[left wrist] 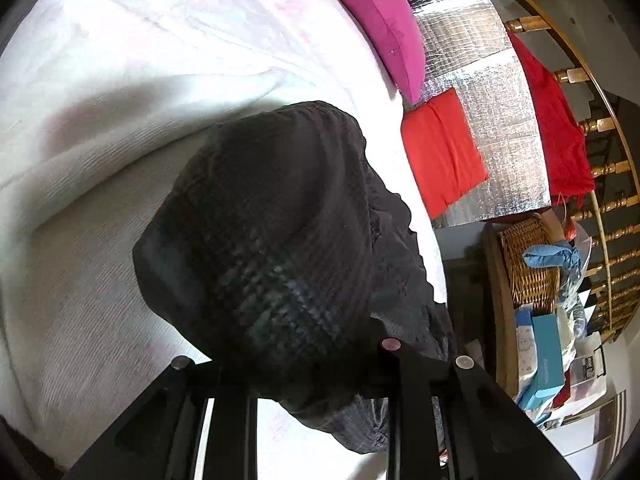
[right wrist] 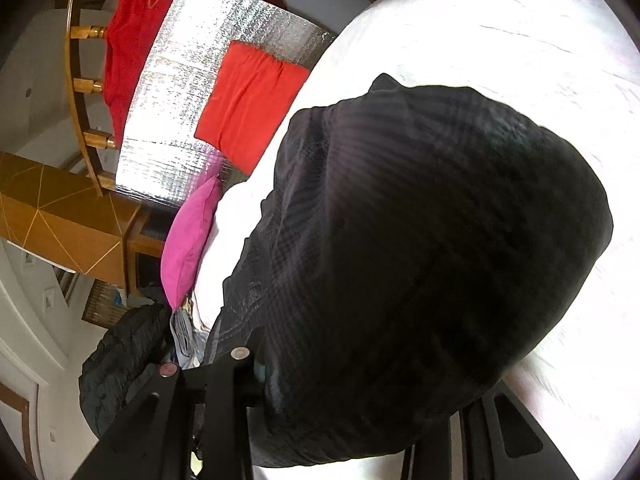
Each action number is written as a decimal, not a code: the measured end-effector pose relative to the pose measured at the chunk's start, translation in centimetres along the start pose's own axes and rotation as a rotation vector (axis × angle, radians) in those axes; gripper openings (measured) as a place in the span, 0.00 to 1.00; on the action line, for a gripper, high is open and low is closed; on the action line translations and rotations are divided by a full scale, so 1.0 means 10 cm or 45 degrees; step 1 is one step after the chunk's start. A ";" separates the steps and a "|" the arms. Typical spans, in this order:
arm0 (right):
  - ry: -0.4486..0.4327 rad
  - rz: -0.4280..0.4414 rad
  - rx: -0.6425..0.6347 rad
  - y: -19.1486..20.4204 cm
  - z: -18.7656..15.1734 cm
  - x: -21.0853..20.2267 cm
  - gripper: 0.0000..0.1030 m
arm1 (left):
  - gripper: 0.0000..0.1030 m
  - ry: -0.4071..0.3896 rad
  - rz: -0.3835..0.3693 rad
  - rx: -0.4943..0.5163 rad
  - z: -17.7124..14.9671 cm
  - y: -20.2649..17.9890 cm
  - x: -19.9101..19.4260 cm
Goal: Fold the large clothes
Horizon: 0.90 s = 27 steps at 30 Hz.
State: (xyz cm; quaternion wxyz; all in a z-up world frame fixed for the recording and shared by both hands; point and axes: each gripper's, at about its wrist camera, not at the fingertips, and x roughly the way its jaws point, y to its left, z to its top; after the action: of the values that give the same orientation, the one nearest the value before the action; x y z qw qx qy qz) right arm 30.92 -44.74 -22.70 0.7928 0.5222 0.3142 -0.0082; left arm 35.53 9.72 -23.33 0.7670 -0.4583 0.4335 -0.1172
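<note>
A large dark plaid garment [left wrist: 276, 224] hangs bunched over my left gripper [left wrist: 316, 376], which is shut on it above the white bed [left wrist: 120, 80]. In the right wrist view the same dark garment [right wrist: 432, 240] drapes over my right gripper [right wrist: 360, 392], which is shut on its cloth. The fingertips of both grippers are hidden under the fabric. The garment is lifted off the white cover [right wrist: 520, 32].
A pink pillow [left wrist: 384, 24] and a red cushion [left wrist: 440, 156] lie at the bed's edge by a silver foil sheet [left wrist: 496, 120]. A wicker basket [left wrist: 528, 260] with clutter and a wooden railing [left wrist: 608, 168] stand beyond. A dark jacket [right wrist: 120, 360] lies near the pink pillow [right wrist: 192, 240].
</note>
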 end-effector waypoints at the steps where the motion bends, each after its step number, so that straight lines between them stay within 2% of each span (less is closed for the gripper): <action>1: 0.000 0.002 0.005 -0.02 -0.01 -0.03 0.37 | 0.23 0.000 0.003 0.002 -0.04 0.02 -0.02; 5: -0.016 0.000 0.024 -0.02 -0.04 -0.11 0.38 | 0.23 -0.010 0.015 0.018 -0.22 0.08 -0.12; 10: 0.004 -0.008 0.049 -0.16 -0.12 -0.17 0.38 | 0.24 0.001 0.023 0.024 -0.19 0.09 -0.06; 12: 0.019 -0.032 0.050 -0.19 -0.13 -0.14 0.38 | 0.30 0.030 0.056 0.033 -0.15 0.12 0.00; 14: 0.049 -0.048 0.066 -0.22 -0.13 -0.08 0.39 | 0.43 0.072 0.053 -0.032 -0.11 0.20 0.07; 16: 0.079 -0.039 0.114 -0.26 -0.10 -0.07 0.45 | 0.53 0.108 0.057 -0.080 -0.07 0.26 0.09; 17: 0.090 -0.049 0.129 -0.26 -0.10 -0.07 0.54 | 0.54 0.125 0.049 -0.102 -0.05 0.29 0.09; 18: 0.103 -0.061 0.139 -0.27 -0.08 -0.10 0.58 | 0.54 0.137 0.037 -0.111 -0.03 0.29 0.08; 21: 0.119 -0.069 0.128 -0.29 -0.04 -0.26 0.62 | 0.63 0.166 0.057 -0.115 0.04 0.32 -0.02; 25: 0.118 -0.074 0.123 -0.41 -0.01 -0.58 0.65 | 0.65 0.184 0.069 -0.098 0.15 0.39 -0.21; 27: 0.096 -0.120 0.078 -0.46 0.03 -0.79 0.65 | 0.66 0.171 0.086 -0.055 0.18 0.40 -0.33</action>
State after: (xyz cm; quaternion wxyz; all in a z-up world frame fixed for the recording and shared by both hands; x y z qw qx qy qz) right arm 23.14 -49.57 -22.45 0.7628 0.5308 0.3675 -0.0354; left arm 34.10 14.93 -24.39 0.7296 -0.4510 0.5017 -0.1124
